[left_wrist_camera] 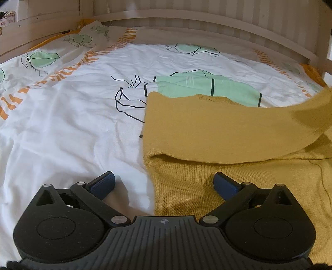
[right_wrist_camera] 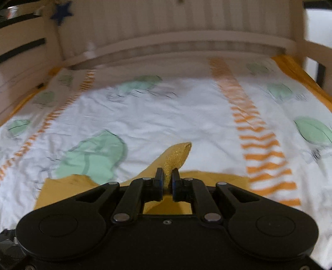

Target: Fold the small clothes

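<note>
A mustard-yellow knitted garment (left_wrist_camera: 217,128) lies on the bed, its left part folded over the body. Over its lower left edge hovers my left gripper (left_wrist_camera: 164,182), open, with blue pads (left_wrist_camera: 103,182) wide apart and nothing between them. At the right edge of the left wrist view a sleeve (left_wrist_camera: 311,112) of the garment is lifted off the bed and blurred. In the right wrist view my right gripper (right_wrist_camera: 167,178) is shut on that yellow sleeve (right_wrist_camera: 176,157), whose cuff sticks up past the fingertips. The garment's body (right_wrist_camera: 62,187) shows below it.
The bed has a white cover (left_wrist_camera: 72,124) printed with green shapes and orange stripes. A pale wooden rail (left_wrist_camera: 186,18) runs along the far side and a side rail (right_wrist_camera: 22,54) stands at the left. A dark blue star (right_wrist_camera: 62,12) hangs at the upper left.
</note>
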The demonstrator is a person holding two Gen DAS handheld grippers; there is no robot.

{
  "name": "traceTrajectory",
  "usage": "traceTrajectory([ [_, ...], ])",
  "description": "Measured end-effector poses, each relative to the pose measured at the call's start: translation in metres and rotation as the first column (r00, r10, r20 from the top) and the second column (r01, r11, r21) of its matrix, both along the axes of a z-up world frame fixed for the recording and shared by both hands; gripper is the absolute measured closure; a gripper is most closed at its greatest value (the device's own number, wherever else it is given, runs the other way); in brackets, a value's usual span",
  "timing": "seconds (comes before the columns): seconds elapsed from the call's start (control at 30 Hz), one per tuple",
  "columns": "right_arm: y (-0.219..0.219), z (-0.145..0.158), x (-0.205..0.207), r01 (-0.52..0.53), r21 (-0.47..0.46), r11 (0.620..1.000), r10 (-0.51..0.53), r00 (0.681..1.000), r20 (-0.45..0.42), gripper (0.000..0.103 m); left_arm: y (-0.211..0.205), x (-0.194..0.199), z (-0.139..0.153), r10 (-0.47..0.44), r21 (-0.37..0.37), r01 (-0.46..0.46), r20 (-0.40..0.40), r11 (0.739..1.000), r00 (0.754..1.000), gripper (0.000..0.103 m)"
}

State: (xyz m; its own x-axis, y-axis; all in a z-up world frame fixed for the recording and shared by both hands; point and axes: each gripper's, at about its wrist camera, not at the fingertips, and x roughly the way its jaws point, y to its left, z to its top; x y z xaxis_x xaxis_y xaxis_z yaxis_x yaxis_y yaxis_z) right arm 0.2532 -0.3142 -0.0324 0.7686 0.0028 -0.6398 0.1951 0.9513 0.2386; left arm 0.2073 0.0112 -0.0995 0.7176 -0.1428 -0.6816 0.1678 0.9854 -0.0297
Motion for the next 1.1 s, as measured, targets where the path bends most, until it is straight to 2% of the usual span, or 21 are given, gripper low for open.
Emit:
traceTrajectory([
  [0.23,-0.018,-0.04,0.0,0.064,0.004,0.998,-0.064,0.993,-0.097,0.089,0.0,0.0,0.0,0.0,0.001,0.0,0.0,1.0,1.0,0.0],
  [0.43,-0.021,-0.062,-0.003,0.069,-0.012,0.998,-0.07,0.987,-0.147,0.088,0.0,0.0,0.0,0.0,0.0,0.0,0.0,1.0,1.0,0.0],
  [0.5,-0.021,-0.066,-0.003,0.073,-0.021,0.997,-0.075,0.985,-0.158,0.087,0.0,0.0,0.0,0.001,0.001,-0.001,0.0,1.0,1.0,0.0],
  [0.6,-0.02,-0.072,-0.004,0.086,-0.06,0.994,-0.095,0.98,-0.174,0.08,0.0,0.0,0.0,0.001,0.0,-0.001,0.0,1.0,1.0,0.0],
  [0.63,-0.02,-0.074,-0.004,0.083,-0.073,0.994,-0.095,0.98,-0.177,0.075,0.0,0.0,0.0,0.001,0.001,-0.001,0.0,1.0,1.0,0.0],
  [0.67,-0.02,-0.075,-0.005,0.082,-0.089,0.993,-0.097,0.979,-0.179,0.065,0.0,0.0,0.0,0.001,0.001,-0.001,0.0,1.0,1.0,0.0],
  [0.8,-0.023,-0.077,-0.011,0.086,-0.133,0.987,-0.109,0.978,-0.177,0.046,0.0,0.0,0.0,0.001,0.001,-0.001,0.0,1.0,1.0,0.0],
  [0.83,-0.024,-0.077,-0.013,0.093,-0.141,0.986,-0.118,0.976,-0.181,0.037,0.0,0.0,0.0,0.001,0.001,-0.001,0.0,1.0,1.0,0.0],
  [0.87,-0.027,-0.078,-0.015,0.104,-0.147,0.984,-0.131,0.973,-0.188,0.024,0.0,0.0,0.0,0.001,0.001,-0.001,0.0,1.0,1.0,0.0],
  [0.9,-0.03,-0.078,-0.017,0.115,-0.149,0.982,-0.144,0.97,-0.198,0.019,0.0,0.0,0.0,0.001,0.001,-0.001,0.0,1.0,1.0,0.0],
  [1.0,-0.04,-0.079,-0.03,0.131,-0.109,0.985,-0.151,0.969,-0.197,0.009,0.0,0.0,0.0,0.001,0.0,-0.001,0.0,1.0,1.0,0.0],
  [1.03,-0.043,-0.079,-0.034,0.142,-0.097,0.985,-0.159,0.966,-0.206,0.001,0.0,0.0,0.0,0.001,-0.001,-0.001,0.0,1.0,1.0,0.0],
  [1.1,-0.048,-0.081,-0.042,0.15,-0.061,0.987,-0.16,0.958,-0.237,0.001,0.0,0.0,0.0,0.002,-0.002,-0.002,0.0,1.0,1.0,0.0],
])
